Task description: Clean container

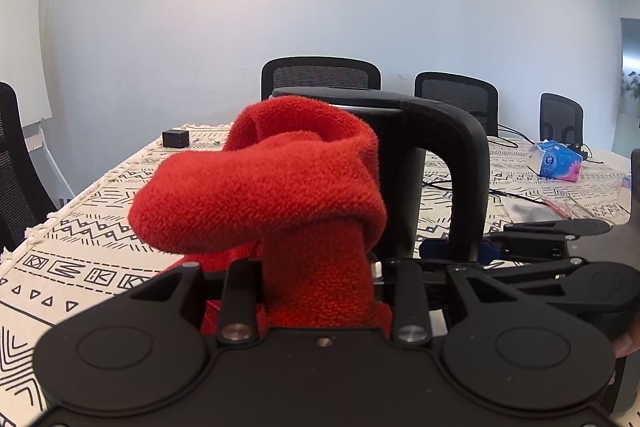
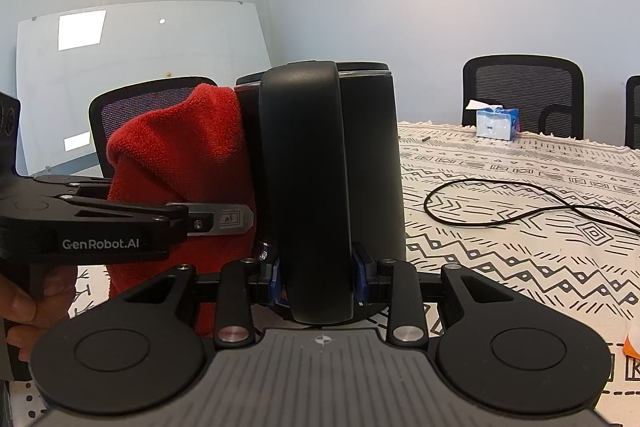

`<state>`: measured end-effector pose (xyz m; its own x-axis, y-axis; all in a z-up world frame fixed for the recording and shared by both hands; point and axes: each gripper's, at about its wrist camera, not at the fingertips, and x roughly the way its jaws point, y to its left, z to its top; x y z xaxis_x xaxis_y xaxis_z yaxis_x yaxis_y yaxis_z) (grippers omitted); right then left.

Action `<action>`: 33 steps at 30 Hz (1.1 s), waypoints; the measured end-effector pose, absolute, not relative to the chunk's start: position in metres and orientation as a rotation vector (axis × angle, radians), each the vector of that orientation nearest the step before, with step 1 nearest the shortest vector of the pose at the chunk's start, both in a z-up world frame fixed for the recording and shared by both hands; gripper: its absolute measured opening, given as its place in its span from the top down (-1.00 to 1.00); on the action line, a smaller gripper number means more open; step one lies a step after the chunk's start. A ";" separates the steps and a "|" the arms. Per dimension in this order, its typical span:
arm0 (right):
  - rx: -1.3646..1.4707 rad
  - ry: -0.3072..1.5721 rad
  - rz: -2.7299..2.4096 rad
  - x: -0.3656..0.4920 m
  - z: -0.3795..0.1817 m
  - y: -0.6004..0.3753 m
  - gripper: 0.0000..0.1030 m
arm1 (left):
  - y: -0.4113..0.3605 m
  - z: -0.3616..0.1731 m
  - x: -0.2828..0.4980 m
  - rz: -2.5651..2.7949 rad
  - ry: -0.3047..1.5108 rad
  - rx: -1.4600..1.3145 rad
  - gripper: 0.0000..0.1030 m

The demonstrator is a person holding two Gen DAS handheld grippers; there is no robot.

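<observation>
A black kettle-like container [image 2: 372,163] stands upright on the patterned tablecloth. My right gripper [image 2: 318,279] is shut on its black handle [image 2: 308,187], blue pads on either side. My left gripper [image 1: 320,267] is shut on a red cloth [image 1: 272,183] that it presses against the container's side [image 1: 396,163]. The cloth hides the left fingertips. In the right wrist view the red cloth [image 2: 180,163] lies against the container's left side, with the left gripper [image 2: 224,221] beside it. The handle [image 1: 460,167] and the right gripper [image 1: 552,235] show in the left wrist view.
A black cable [image 2: 520,203] lies on the tablecloth [image 2: 520,267] to the right. A blue tissue pack [image 1: 554,161] and a small black box [image 1: 175,138] sit farther back. Black office chairs [image 2: 524,95] stand around the table.
</observation>
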<state>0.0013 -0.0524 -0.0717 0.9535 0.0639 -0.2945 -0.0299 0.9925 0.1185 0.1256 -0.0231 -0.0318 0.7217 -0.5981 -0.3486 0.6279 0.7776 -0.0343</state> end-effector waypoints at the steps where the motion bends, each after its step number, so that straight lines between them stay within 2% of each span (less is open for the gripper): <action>1: 0.113 0.302 0.048 0.001 -0.072 -0.052 0.40 | -0.023 -0.030 0.125 -0.680 0.352 0.086 0.33; 33: 0.114 0.302 0.046 -0.001 -0.071 -0.052 0.40 | -0.034 -0.027 0.125 -0.693 0.334 0.088 0.30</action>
<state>-0.0012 -0.0515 -0.0710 0.9538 0.0620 -0.2940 -0.0280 0.9926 0.1185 0.1248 -0.0341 -0.0269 0.7188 -0.6117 -0.3303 0.6396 0.7681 -0.0307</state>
